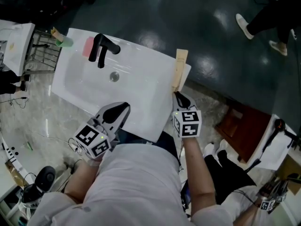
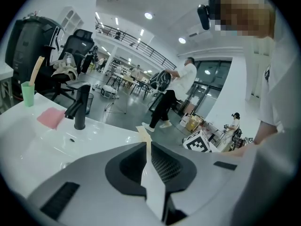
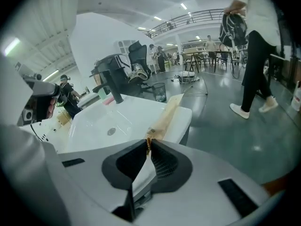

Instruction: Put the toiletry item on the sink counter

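Observation:
The toiletry item is a long tan paper packet (image 1: 180, 68) that runs along the right rim of the white sink (image 1: 141, 98). My right gripper (image 1: 181, 100) is shut on its near end; in the right gripper view the packet (image 3: 165, 117) stretches away from the pinched jaws of the right gripper (image 3: 148, 143) over the sink rim (image 3: 181, 126). The left gripper (image 1: 123, 109) hovers at the sink's near edge, jaws together and empty. In its own view the left gripper (image 2: 146, 145) points across the basin (image 2: 56, 145).
A black faucet (image 1: 102, 48) stands at the back of the sink, with a pink block (image 1: 88, 46) and a green cup (image 1: 64, 41) beside it. The drain (image 1: 114, 76) is mid-basin. A person's legs (image 1: 263, 20) cross the dark floor at far right.

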`<state>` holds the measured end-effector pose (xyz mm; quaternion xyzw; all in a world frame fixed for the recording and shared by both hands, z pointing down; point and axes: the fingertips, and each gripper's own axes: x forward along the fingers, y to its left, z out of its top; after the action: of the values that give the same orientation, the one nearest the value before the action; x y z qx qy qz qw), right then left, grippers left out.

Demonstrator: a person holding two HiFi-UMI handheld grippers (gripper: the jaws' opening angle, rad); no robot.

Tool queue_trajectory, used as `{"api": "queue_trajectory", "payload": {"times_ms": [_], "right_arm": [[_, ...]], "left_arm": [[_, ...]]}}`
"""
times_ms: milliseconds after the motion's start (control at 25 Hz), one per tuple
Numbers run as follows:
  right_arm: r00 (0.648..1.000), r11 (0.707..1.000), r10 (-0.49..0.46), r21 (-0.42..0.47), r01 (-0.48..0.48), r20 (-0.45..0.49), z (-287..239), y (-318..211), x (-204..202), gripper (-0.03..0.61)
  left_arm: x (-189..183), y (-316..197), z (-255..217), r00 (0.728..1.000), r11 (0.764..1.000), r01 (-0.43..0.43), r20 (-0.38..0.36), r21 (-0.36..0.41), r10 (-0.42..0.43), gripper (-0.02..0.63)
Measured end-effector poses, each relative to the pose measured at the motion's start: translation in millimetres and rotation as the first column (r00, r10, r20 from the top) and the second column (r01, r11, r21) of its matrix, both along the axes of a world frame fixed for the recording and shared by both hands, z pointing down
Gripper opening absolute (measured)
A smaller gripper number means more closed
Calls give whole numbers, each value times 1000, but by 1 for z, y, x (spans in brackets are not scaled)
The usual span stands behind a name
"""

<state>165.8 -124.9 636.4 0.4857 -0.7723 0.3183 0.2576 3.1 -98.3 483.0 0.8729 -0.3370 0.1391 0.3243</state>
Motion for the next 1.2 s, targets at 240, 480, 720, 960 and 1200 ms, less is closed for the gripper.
{"api": "queue_trajectory", "payload": {"times_ms": [240, 480, 720, 960, 1200], "right_arm": [[1000, 1000, -20, -23, 20, -3, 9, 2, -5, 37], [999, 998, -36, -46, 36, -6, 15, 6, -7, 50], [999, 997, -42, -65, 41, -20, 18, 9, -7, 135], [1000, 1000, -3, -7, 3, -18, -4, 4, 0, 141], [1000, 996, 31, 80, -31, -4, -43, -1, 7, 64]], "left_arm": [[-2, 2, 4, 1000, 1000, 14, 0, -8, -14, 20], [-2, 5, 4, 1000, 1000, 18, -5, -11, -18, 20], [-3, 6, 3, 1000, 1000, 25, -4, -6, -25, 20], [-3, 10, -2, 1000, 1000, 27, -9, 13, -27, 20], [-1, 10, -10, 1000, 999, 24, -19, 39, -23, 20]]}}
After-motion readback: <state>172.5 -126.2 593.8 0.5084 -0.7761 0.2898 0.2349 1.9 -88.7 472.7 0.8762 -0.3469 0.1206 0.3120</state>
